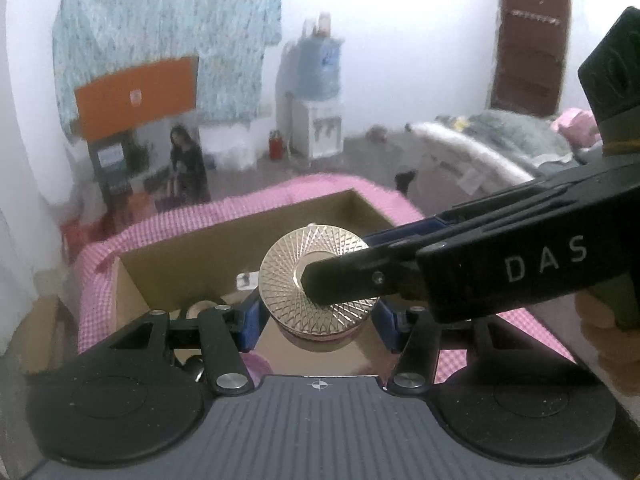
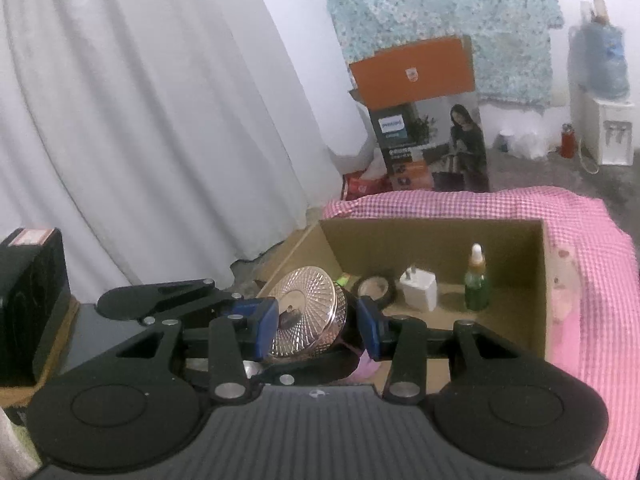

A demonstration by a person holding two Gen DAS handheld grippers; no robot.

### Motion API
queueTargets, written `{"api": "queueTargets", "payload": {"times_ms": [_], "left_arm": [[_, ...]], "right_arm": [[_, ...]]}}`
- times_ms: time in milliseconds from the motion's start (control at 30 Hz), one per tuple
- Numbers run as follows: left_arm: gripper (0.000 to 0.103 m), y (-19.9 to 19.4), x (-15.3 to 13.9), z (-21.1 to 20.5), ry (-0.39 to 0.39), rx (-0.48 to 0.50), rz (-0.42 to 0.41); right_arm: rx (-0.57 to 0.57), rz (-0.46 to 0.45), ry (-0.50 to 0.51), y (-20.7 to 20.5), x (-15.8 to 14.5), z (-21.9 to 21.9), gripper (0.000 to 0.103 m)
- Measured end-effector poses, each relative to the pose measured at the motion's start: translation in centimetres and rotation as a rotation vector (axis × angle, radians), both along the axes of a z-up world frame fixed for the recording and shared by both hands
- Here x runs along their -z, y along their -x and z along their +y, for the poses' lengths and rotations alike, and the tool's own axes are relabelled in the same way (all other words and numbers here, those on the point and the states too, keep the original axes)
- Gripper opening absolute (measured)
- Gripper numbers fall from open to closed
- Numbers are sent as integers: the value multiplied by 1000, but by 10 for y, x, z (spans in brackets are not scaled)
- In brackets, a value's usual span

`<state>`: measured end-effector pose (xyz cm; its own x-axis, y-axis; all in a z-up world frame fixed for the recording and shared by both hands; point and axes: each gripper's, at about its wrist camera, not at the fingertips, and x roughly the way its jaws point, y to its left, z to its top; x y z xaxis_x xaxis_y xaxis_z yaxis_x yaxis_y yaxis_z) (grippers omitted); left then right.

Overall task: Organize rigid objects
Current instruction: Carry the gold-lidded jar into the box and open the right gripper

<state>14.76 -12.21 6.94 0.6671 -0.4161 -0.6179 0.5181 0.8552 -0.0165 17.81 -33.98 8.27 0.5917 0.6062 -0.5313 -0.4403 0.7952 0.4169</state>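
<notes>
A round jar with a gold patterned lid (image 1: 316, 276) is held over an open cardboard box (image 1: 168, 256). My left gripper (image 1: 316, 316) is shut on the jar's body from both sides. My right gripper (image 2: 316, 320) comes in from the right and is shut on the same jar (image 2: 308, 312), with one black finger (image 1: 344, 276) lying across the lid's centre. In the right wrist view the box (image 2: 536, 280) holds a white plug adapter (image 2: 419, 290), a green dropper bottle (image 2: 477, 284) and a tape roll (image 2: 375, 287).
The box sits on a pink checked cloth (image 2: 592, 280). Behind it stand a printed carton with an orange flap (image 2: 424, 120), a water dispenser (image 1: 318, 92) and white curtains (image 2: 140, 120). A black box (image 2: 28, 304) is at the left.
</notes>
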Motion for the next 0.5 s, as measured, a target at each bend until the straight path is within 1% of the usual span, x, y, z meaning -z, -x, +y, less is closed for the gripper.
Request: {"api": "queueTargets", "payload": {"times_ms": [67, 167, 267, 333, 400, 500], "left_arm": [[55, -21, 7, -1, -17, -11, 62], [55, -57, 23, -6, -38, -35, 184], [55, -84, 40, -11, -62, -48, 286], [55, -98, 52, -13, -59, -60, 352], [55, -111, 61, -16, -66, -66, 392], [55, -121, 70, -23, -107, -75, 421]], "right_arm": [[-8, 61, -5, -30, 7, 0, 46], [-17, 163, 8, -71, 25, 1, 46], [-22, 256, 30, -102, 47, 1, 46], [-22, 309, 37, -116, 60, 1, 46], [-22, 346, 50, -130, 71, 1, 46], [-24, 387, 63, -145, 83, 0, 47]]}}
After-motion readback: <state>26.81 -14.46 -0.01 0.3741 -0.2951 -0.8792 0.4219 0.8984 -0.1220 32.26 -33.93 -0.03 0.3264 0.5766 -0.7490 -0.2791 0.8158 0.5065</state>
